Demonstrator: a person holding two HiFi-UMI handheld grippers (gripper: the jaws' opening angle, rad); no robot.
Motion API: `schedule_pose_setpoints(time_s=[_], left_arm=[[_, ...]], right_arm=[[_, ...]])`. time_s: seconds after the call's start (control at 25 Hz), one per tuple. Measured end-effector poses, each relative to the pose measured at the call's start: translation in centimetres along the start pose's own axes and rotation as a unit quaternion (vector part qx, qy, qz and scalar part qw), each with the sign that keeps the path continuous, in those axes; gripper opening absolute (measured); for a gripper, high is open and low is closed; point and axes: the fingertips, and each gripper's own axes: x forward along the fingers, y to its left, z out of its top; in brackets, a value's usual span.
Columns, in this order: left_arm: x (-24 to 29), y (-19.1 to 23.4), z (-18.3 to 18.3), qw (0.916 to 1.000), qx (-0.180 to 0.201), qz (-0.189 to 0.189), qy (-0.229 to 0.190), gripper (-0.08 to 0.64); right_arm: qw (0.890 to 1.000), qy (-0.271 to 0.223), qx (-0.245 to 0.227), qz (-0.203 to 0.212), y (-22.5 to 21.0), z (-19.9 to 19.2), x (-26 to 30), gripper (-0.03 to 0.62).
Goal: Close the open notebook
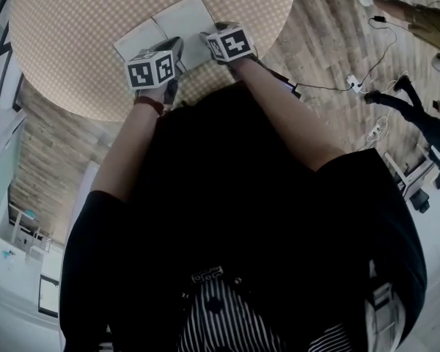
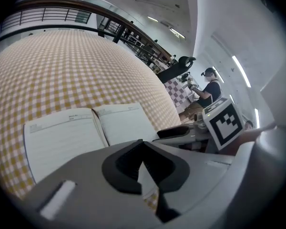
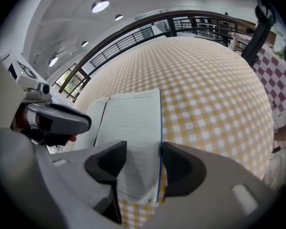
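An open notebook (image 1: 172, 24) with lined white pages lies flat on a round table (image 1: 95, 20) under a yellow-checked cloth. My left gripper (image 1: 174, 48) hangs over the notebook's near edge by the spine. In the left gripper view its dark pads (image 2: 128, 163) meet at the tips (image 2: 142, 146), with nothing between them; the notebook (image 2: 86, 132) lies beyond. My right gripper (image 3: 139, 163) stands open over the right page (image 3: 133, 128). Its jaws straddle that page's near outer corner, where the blue cover edge (image 3: 160, 142) runs beside the right finger (image 3: 181, 168). The pads do not press on it.
The table's near rim (image 1: 205, 86) is just below both grippers. Cables and a plug strip (image 1: 354, 84) lie on the wooden floor to the right. A seated person (image 2: 209, 87) is in the background. A railing (image 3: 133, 32) runs behind the table.
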Motion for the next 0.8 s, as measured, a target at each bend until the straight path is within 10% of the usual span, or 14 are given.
schedule_pose_setpoints(time_s=[0.8], left_arm=[[2.5,2.2,-2.3,0.9986,0.049,-0.008,0.017,-0.005]], right_arm=[[0.994,0.002,0.019,0.108,5.1,-0.2,0.1,0.279]])
